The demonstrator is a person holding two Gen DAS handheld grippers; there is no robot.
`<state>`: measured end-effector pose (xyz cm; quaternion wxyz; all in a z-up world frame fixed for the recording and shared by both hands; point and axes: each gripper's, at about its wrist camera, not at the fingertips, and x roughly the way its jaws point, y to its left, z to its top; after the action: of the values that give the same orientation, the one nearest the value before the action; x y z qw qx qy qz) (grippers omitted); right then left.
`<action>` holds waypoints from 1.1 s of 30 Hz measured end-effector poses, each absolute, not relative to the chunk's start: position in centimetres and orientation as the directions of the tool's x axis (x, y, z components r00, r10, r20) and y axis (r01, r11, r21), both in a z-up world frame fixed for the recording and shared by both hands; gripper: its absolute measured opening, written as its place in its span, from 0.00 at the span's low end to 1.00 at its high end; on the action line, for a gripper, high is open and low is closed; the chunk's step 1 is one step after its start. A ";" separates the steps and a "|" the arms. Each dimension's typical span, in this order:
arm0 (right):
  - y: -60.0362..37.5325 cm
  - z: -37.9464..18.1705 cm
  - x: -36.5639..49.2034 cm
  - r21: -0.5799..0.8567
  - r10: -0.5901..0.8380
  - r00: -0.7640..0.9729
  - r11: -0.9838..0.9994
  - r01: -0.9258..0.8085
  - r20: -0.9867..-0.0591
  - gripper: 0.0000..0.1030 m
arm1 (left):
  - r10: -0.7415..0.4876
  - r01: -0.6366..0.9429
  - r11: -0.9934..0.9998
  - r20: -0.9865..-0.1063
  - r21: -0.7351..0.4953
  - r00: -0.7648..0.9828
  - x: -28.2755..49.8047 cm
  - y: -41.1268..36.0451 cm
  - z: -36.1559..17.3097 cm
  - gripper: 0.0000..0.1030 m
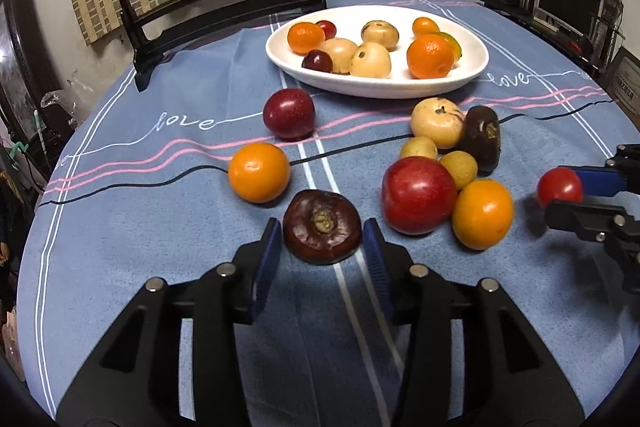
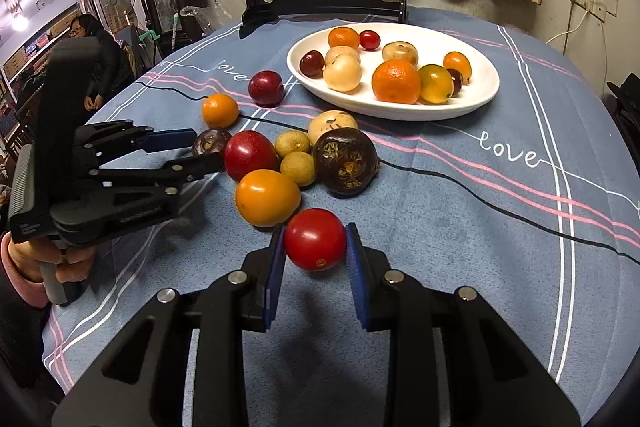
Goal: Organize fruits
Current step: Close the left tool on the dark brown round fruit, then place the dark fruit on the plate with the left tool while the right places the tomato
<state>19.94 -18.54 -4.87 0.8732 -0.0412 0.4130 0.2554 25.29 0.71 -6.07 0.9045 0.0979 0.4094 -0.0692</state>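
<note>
Fruit, loose lot: a dark brown fruit lies on the tablecloth at lower centre of the left wrist view, stem scar up. The left gripper straddles it, blue pads against or just off its two sides; contact is too close to call, but the fruit rests on the cloth, so it reads as a grasp being set, not a lift.

A small red fruit sits at lower centre of the right wrist view, pinched between the pads of the right gripper. A soft shadow lies on the cloth below it, so it appears raised, probably ready for carrying.

Loose cluster, right of centre in the left view: a red fruit, an orange fruit, two small yellow ones, a pale round one and a second dark fruit, packed touching. Apart at left of centre: an orange and a dark red plum.

White oval plate, upper centre, holds oranges, pale fruits and small dark red ones; likely the collecting point, since sorted fruit is already gathered there.

Backdrop: a dark wooden stand with an oval goldfish panel, upper left. A hand in a pink cuff holds the left gripper's handle, lower left of the right view.
</note>
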 end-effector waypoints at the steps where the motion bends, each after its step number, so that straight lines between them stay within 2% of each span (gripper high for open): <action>1: -18.6 -4.8 19.9 0.140 0.413 0.529 0.866 -0.480 -0.742 0.29 | -0.039 0.206 0.970 -0.757 0.128 0.652 25.4 0.6 -6.2 0.44; 15: -18.9 -4.7 20.1 0.146 0.412 0.532 0.870 -0.471 -0.740 0.29 | -0.045 0.206 0.972 -0.761 0.117 0.647 25.3 0.7 -6.4 0.41; 20: -18.8 -5.0 20.2 0.144 0.408 0.527 0.871 -0.470 -0.746 0.29 | -0.089 0.197 0.979 -0.740 0.060 0.667 23.9 1.3 -5.3 0.41; 23: -18.8 -5.0 20.3 0.190 0.446 0.496 0.855 -0.483 -0.745 0.29 | -0.124 0.205 0.978 -0.725 0.025 0.678 23.3 1.5 -4.6 0.41; 28: -19.5 -3.9 20.9 0.207 0.469 0.533 0.854 -0.477 -0.704 0.29 | -0.186 0.231 0.973 -0.696 -0.030 0.694 23.8 1.0 -3.3 0.42; 33: -21.0 -2.1 24.3 0.241 0.451 0.624 0.887 -0.394 -0.638 0.29 | -0.203 0.259 0.966 -0.675 -0.019 0.709 26.6 -0.3 -1.2 0.42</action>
<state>24.32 -21.05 -2.06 0.9003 0.0388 0.3644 0.2348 26.56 -0.31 -1.18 0.9237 0.0387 0.3601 -0.1250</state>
